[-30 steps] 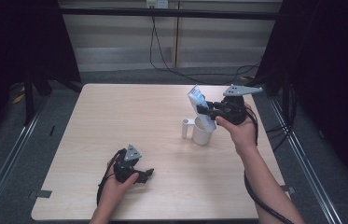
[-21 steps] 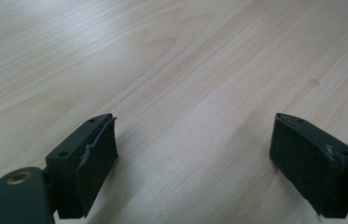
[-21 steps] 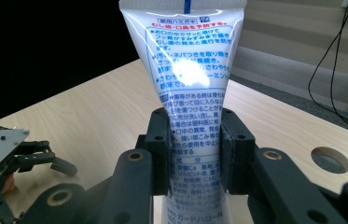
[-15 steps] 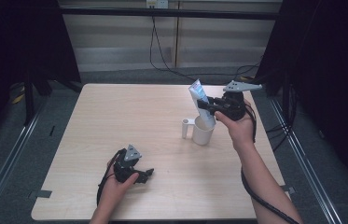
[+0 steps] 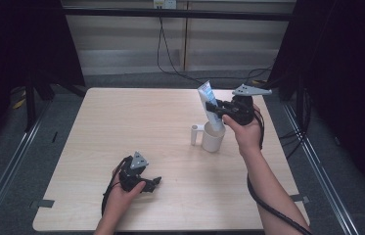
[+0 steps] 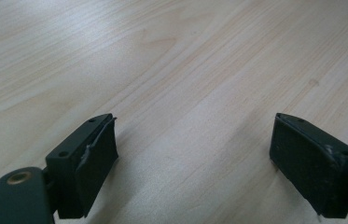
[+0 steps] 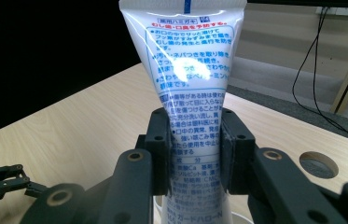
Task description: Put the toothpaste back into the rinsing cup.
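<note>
The toothpaste tube (image 7: pixel 188 93) is white with a blue stripe at its flat crimped end, and its back is covered in blue Japanese print under one line of red; the characters are legible as Japanese text, but the glare across the middle washes out several lines. Near the bottom a row of katakana runs across the tube, partly cut by the lower edge of the right gripper view. The right gripper (image 7: pixel 194 151) has its two black jaws pressed against the tube's sides, clamped on it about midway down its length.

From the high view the tube (image 5: pixel 208 104) stands tilted, crimped end up, with its lower end inside the white mug (image 5: pixel 213 137), which sits on the wooden table (image 5: pixel 121 122). The cap end is hidden inside the mug, so whether it touches the bottom cannot be told. The mug's handle points away from the right gripper (image 5: pixel 221 111), which hangs just above the rim.

The left gripper (image 5: pixel 151 183) rests on the table, well apart from the mug and nearer the person's edge. In its own view the jaws stand wide apart over bare wood with nothing between them; the pad (image 6: pixel 98 161) on one jaw looks frayed at its upper edge. A round cable hole (image 7: pixel 318 164) shows in the tabletop beyond the mug.
</note>
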Available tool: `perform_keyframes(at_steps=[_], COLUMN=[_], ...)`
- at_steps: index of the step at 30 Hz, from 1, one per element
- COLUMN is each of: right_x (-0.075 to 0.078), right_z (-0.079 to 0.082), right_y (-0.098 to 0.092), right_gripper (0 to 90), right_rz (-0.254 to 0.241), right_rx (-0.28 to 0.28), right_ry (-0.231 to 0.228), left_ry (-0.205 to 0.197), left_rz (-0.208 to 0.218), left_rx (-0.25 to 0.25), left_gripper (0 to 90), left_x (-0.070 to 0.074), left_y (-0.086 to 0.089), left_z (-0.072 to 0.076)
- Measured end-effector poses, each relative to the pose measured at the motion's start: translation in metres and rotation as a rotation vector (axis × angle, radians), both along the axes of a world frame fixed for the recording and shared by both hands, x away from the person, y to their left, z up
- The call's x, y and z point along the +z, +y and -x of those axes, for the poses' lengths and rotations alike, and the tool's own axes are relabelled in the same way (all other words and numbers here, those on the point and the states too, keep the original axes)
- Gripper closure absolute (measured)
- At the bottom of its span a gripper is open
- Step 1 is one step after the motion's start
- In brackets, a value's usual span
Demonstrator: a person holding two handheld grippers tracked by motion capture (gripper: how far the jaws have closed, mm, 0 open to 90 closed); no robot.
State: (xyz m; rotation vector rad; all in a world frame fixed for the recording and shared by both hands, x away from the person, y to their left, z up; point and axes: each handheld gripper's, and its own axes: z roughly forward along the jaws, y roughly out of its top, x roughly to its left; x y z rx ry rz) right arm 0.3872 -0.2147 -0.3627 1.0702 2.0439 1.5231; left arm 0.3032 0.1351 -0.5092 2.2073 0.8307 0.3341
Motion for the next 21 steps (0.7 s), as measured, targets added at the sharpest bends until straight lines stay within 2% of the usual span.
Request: perform_keyframes(at_steps=[3,6,21], right_x=[-0.001,-0.004,-0.020], right_z=[-0.002,-0.004,-0.012], right_y=[0.000,-0.001,0.000], right_gripper=[69.1,68.9,68.8], right_rz=[0.005,-0.015,0.002], right_rx=[-0.014,-0.027,-0.085], right_ry=[-0.005,-0.004,-0.013], left_ry=[0.000,0.000,-0.002], left_rz=[-0.001,0.000,-0.001], left_rx=[0.000,0.000,0.000], left_gripper=[14.6,14.6,14.5], left_x=[0.000,0.000,0.000], left_y=[0.000,0.000,0.000], left_z=[0.000,0.000,0.000])
